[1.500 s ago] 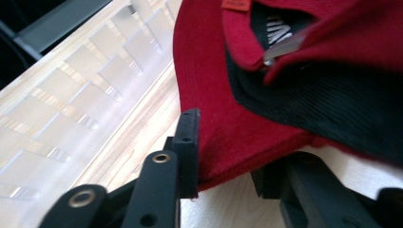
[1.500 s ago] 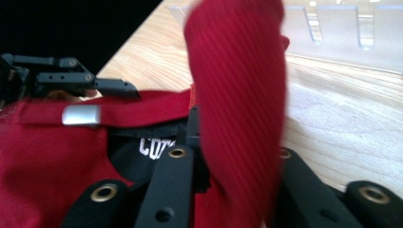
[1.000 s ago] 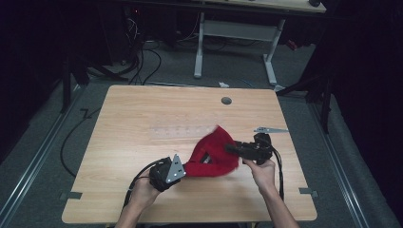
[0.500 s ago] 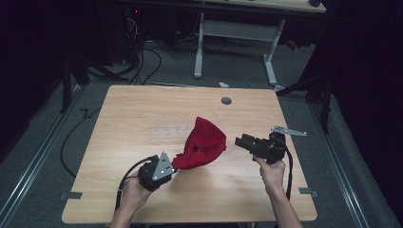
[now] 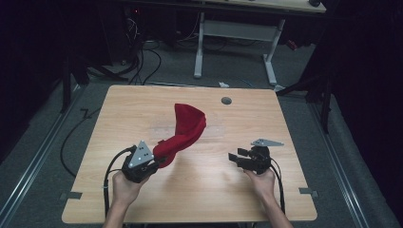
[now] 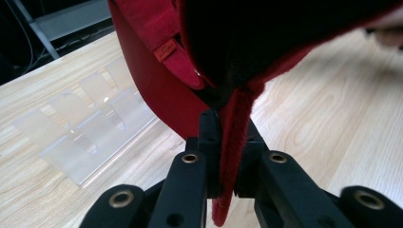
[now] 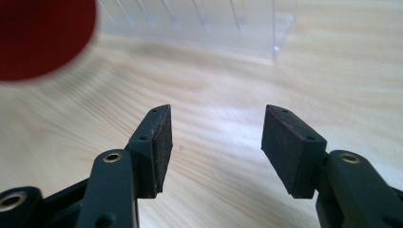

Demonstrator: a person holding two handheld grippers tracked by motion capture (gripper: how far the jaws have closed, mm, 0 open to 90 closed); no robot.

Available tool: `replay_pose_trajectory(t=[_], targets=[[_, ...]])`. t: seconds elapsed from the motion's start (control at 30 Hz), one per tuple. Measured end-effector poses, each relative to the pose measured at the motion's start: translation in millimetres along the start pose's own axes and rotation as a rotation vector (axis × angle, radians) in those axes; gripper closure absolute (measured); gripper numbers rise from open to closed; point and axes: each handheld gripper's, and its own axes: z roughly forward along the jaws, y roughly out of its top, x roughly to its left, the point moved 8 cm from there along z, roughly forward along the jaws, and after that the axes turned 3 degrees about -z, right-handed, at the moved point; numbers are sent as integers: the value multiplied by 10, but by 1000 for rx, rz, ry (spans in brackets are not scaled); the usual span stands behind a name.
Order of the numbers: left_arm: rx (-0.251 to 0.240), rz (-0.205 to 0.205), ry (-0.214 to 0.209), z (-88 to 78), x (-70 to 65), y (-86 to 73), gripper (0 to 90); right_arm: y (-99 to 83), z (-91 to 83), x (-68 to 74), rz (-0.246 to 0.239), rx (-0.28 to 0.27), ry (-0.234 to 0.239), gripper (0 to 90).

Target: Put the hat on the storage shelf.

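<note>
The red cloth hangs in the air over the middle of the wooden table, lifted up from its low end at about 7 o'clock; the left gripper has its jaws squeezed tight on the cloth's edge. The left gripper view shows that pinch up close: the red hem runs down between the two black jaws, and a small orange tag sits on the cloth; from above you cannot see those. That view also shows a clear plastic tray lying flat on the table at 9 o'clock. The right gripper sits at 4 o'clock, well apart from the cloth; its own view shows the jaws wide apart with nothing between them. A second ago the right gripper was touching the cloth; its jaws have just been opening, and the cloth now stands taller.
</note>
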Motion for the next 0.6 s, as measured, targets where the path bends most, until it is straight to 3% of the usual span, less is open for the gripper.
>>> replay_pose_trajectory(t=[0.1, 0.2, 0.33, 0.6], targets=[[-22, -24, 12, -17, 68, 80, 846, -119, 91, -19, -31, 27, -10, 414], [-48, -55, 19, -37, 123, 144, 846, -219, 169, -44, -96, 72, -76, 400], [-81, -90, 32, -50, 198, 228, 846, -268, 225, -74, -148, 104, -140, 390], [-133, -136, 51, -33, 331, 373, 845, -297, 243, -97, -160, 80, -172, 374]])
